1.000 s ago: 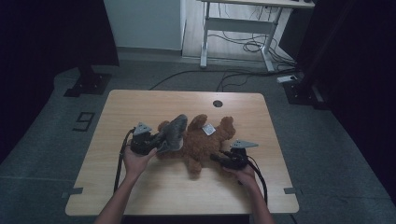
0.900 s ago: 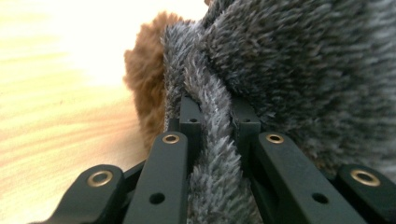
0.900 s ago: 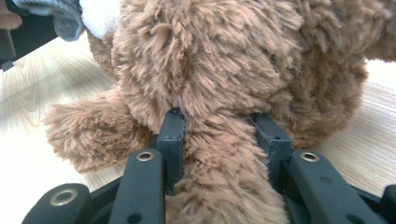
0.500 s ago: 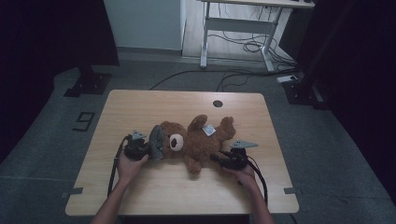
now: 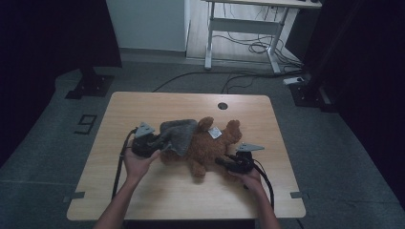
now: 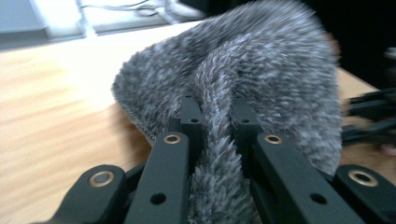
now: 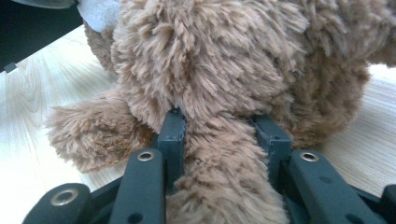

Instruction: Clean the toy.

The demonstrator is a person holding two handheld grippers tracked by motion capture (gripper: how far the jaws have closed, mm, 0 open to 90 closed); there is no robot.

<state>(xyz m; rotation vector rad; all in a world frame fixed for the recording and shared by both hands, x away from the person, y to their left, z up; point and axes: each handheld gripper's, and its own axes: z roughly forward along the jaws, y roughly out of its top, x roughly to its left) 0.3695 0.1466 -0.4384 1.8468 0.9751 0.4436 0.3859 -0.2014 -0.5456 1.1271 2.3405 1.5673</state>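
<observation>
**Bear and grey cloth at mid-table**

Wooden table (image 5: 143, 200), dim room, cables on floor behind. Brown teddy bear (image 5: 210, 145) lies at mid-table. Left gripper (image 5: 152, 144) has its jaws clamped on a fold of the grey furry cloth (image 5: 179, 135), draped over what seems the bear's head end. Right gripper (image 5: 223, 162) pinches a brown plush limb, probably a leg.

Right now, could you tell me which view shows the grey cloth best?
The high view: the grey cloth shows whole, draped over the teddy. The left gripper view shows a blurred fold pinched in the left claw.
</observation>
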